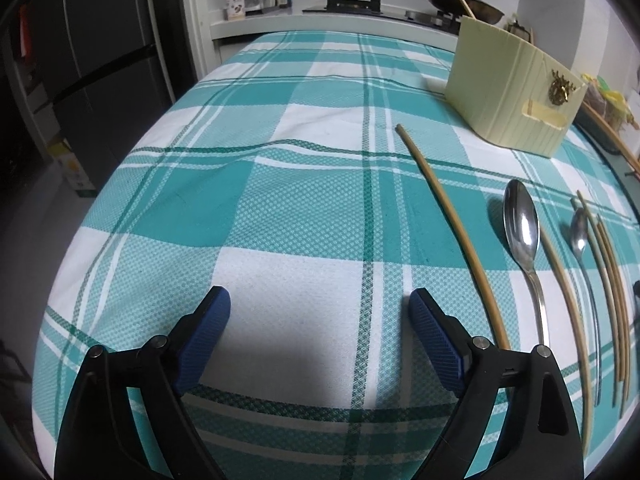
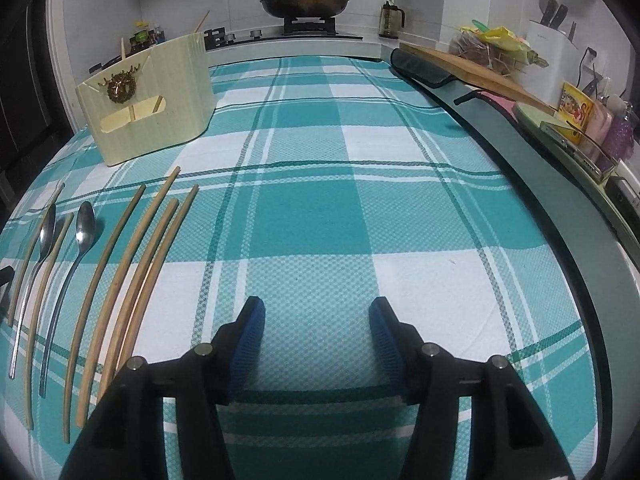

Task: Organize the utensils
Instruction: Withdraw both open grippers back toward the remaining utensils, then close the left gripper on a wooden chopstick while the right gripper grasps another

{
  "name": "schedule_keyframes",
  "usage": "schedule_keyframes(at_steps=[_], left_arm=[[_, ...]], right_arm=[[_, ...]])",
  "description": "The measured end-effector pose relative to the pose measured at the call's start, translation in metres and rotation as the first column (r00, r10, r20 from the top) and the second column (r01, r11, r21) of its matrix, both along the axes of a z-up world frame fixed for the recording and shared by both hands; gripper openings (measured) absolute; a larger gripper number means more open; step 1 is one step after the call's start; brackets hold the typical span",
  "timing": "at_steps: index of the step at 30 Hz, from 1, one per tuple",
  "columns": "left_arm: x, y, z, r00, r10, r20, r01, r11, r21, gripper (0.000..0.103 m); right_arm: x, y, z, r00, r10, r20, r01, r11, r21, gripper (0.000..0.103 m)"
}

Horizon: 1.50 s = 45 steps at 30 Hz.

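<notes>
My left gripper [image 1: 320, 308] spread wide over checked cloth [image 1: 280, 160] on tabletop – nothing between pads. My right gripper [image 2: 317, 320] parted too, narrower gap, empty. Utensils lie in row between both: chopsticks [image 2: 132, 280], big spoon [image 1: 520, 232], small spoon [image 2: 82, 232], side by side, handles toward me. Cream holder box [image 2: 160, 104] stands upright beyond row, couple of sticks poking from it. Frying pan [image 2: 304, 2] on stove behind.
</notes>
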<state>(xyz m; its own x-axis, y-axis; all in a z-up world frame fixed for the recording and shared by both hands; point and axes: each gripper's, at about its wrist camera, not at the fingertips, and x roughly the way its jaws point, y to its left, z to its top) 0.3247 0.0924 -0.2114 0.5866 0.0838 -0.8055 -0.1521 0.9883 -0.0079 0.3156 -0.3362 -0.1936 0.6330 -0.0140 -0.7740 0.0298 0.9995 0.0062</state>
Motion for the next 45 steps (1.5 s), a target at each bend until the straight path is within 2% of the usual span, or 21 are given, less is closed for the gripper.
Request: schedule_keyframes(at_steps=[9,37,41,45], left_arm=[[0.001,0.001,-0.001,1.000,0.010,-0.010,-0.010,1.000,-0.002,0.098],[0.000,0.001,-0.002,1.000,0.011,-0.007,-0.011,1.000,-0.006,0.099],[-0.002,0.002,0.002,1.000,0.007,0.003,-0.007,1.000,-0.025,0.098],[-0.003,-0.009,0.018,0.999,-0.029,0.033,0.033,0.992,-0.125,0.097]], right_arm=[[0.000,-0.001,0.000,1.000,0.000,0.000,0.000,1.000,-0.001,0.057],[0.000,-0.001,0.000,1.000,0.000,0.000,0.000,1.000,0.000,0.057],[0.001,-0.001,-0.001,1.000,0.000,0.000,0.000,1.000,-0.001,0.057],[0.000,-0.001,-0.001,1.000,0.000,0.000,0.000,1.000,-0.001,0.057]])
